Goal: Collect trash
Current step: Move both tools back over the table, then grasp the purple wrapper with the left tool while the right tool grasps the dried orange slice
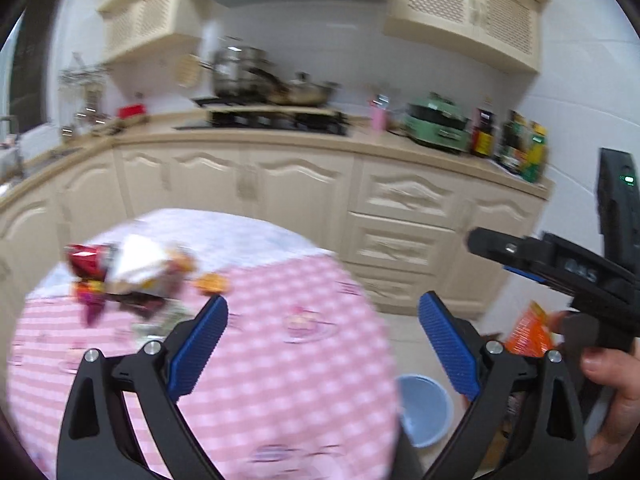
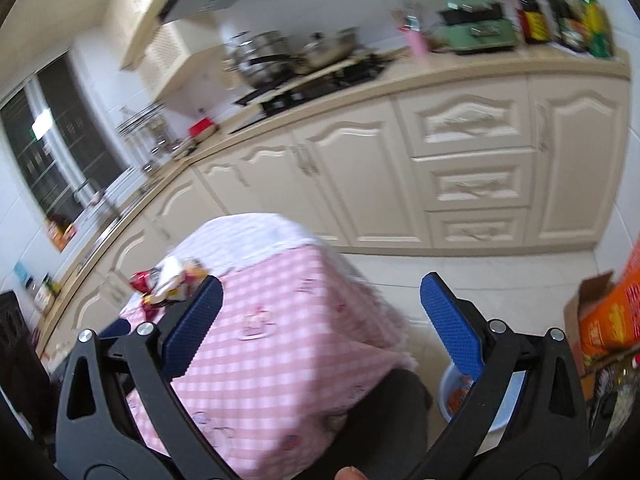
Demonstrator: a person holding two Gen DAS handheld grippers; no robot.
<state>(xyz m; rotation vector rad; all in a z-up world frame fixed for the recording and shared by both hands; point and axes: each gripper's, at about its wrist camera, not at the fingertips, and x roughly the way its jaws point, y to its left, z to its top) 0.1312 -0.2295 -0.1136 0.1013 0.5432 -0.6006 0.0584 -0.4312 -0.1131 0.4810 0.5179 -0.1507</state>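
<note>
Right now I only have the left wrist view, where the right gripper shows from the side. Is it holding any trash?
Observer: No. Its own camera shows the right gripper wide open, with nothing between the blue pads.
Operator: Has anything gone into the blue bucket? To me it looks empty.
Observer: The right wrist view looks into the bucket and shows something orange inside, partly hidden by a gripper finger.
Operator: And the orange sliver behind the right gripper?
Observer: It is orange packaging in an open cardboard box on the floor, beyond the bucket.
</note>
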